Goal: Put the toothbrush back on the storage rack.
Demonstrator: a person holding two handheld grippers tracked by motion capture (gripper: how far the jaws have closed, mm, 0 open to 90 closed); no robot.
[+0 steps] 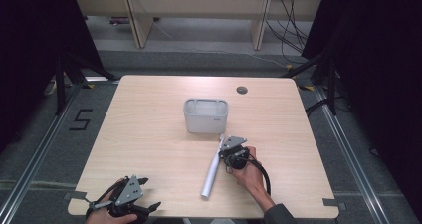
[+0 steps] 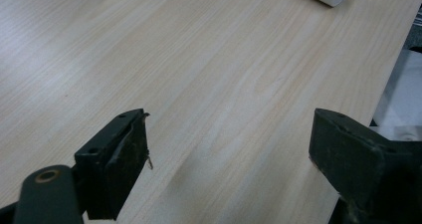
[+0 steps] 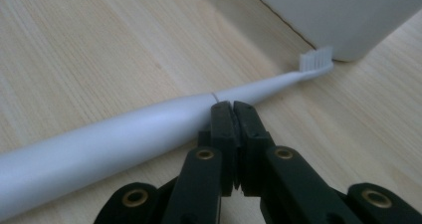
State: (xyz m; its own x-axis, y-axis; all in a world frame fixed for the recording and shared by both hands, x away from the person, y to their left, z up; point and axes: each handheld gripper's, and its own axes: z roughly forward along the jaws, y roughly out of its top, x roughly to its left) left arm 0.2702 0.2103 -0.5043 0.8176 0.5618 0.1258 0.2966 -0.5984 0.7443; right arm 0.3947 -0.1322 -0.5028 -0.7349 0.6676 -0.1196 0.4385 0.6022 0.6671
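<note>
i see the wooden table [image 1: 149,134] bearing a white bin [image 1: 206,115]; the white electric toothbrush [image 1: 213,168] lies flat just before it, bristles by its wall. my right gripper [image 3: 233,106], clenched empty, touches the toothbrush's side. my left gripper [image 2: 229,139] hangs released near the table's edge.
</note>
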